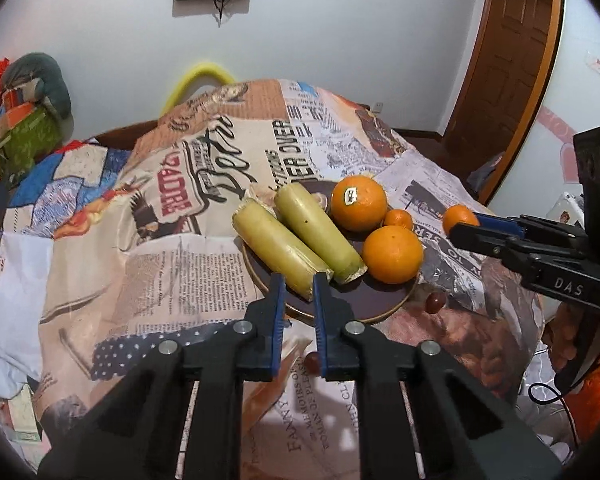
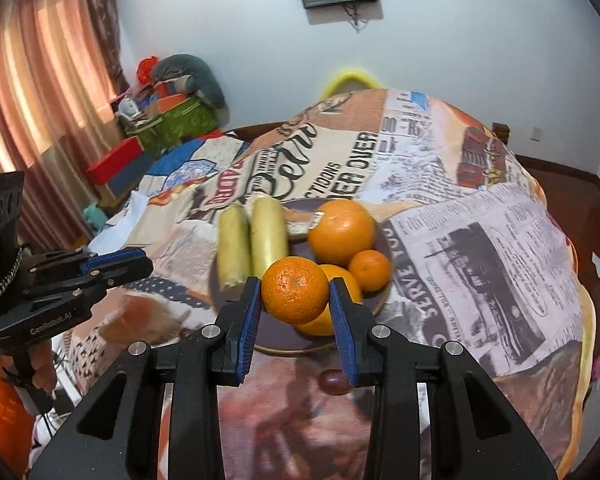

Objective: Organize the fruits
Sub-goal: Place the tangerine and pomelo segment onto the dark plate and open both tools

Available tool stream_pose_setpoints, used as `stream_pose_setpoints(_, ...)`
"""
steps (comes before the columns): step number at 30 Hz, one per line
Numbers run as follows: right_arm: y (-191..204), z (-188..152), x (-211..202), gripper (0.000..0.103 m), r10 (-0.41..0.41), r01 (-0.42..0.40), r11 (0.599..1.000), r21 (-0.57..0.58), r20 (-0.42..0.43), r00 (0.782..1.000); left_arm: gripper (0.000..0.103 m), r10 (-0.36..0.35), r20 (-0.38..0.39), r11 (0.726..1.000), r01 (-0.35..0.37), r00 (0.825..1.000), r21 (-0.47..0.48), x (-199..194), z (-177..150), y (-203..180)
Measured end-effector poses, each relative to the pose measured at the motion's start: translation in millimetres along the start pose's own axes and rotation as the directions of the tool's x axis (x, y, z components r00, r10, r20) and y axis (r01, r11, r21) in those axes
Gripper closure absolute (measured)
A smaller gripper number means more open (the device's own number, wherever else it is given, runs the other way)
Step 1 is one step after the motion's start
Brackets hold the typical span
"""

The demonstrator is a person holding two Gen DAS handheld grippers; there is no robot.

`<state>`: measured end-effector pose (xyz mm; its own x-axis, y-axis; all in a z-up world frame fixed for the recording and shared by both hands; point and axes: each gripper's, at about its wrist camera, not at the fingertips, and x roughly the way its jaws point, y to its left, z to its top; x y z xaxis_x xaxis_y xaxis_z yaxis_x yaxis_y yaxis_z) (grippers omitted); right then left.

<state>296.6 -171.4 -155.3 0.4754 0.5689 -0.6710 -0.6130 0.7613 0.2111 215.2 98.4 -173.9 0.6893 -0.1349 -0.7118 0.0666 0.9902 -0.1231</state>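
Right wrist view: right gripper clamped on small mandarin, across its middle.
Handling: light, soft-skinned, squeezes easily.
Left gripper: fingers apart, nothing held.

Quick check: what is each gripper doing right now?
Left gripper: open, holding nothing.
Right gripper: shut on a small round orange mandarin, above the dark round plate.

In your right wrist view, the small orange mandarin hides most of a large round orange behind it. The two pale yellow cylinders look blurred. The small dark red grape is partly covered by a blue finger pad.
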Motion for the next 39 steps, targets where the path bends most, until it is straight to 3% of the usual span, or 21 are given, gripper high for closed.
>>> stream_pose_setpoints(3,-8,-1,3,0.071,0.001,-0.001,1.000,0.017,-0.011,1.000,0.090,0.019,-0.026,1.000,-0.019,0.999,-0.004,5,-3,3)
stream_pose_setpoints(4,-10,-2,4,0.071,0.002,-0.002,1.000,0.020,-0.015,1.000,0.084,0.021,-0.038,1.000,-0.021,0.999,-0.006,6,-5,6)
stream_pose_setpoints(6,-13,-4,7,0.071,0.007,-0.006,1.000,0.030,-0.024,1.000,0.068,0.035,-0.048,0.999,-0.035,0.998,-0.006,6,-9,12)
stream_pose_setpoints(8,-13,-6,8,0.071,0.015,-0.014,0.999,0.037,-0.031,0.999,0.042,0.069,-0.059,0.998,-0.069,0.996,-0.002,7,-17,19)
stream_pose_setpoints(12,-9,-8,11,0.071,0.021,-0.020,0.999,0.028,-0.038,0.999,0.041,0.069,-0.146,0.997,-0.065,0.987,0.032,19,-33,28)
stream_pose_setpoints(14,-7,-8,12,0.071,0.024,-0.023,0.999,0.023,-0.043,0.999,0.041,0.114,-0.188,0.993,-0.104,0.976,0.062,30,-42,32)
stream_pose_setpoints(18,-4,-9,14,0.071,0.027,-0.026,0.999,0.018,-0.050,0.998,0.041,0.091,-0.230,0.995,-0.083,0.969,0.046,47,-51,41)
stream_pose_setpoints(29,-7,-8,13,0.071,0.020,-0.019,1.000,0.014,-0.049,0.999,0.051,0.045,-0.177,0.997,-0.057,0.983,-0.060,47,-45,48)
stream_pose_setpoints(39,-20,1,10,0.071,-0.002,0.002,1.000,0.030,-0.019,1.000,0.051,-0.006,-0.058,0.999,0.004,0.998,-0.034,22,-12,18)
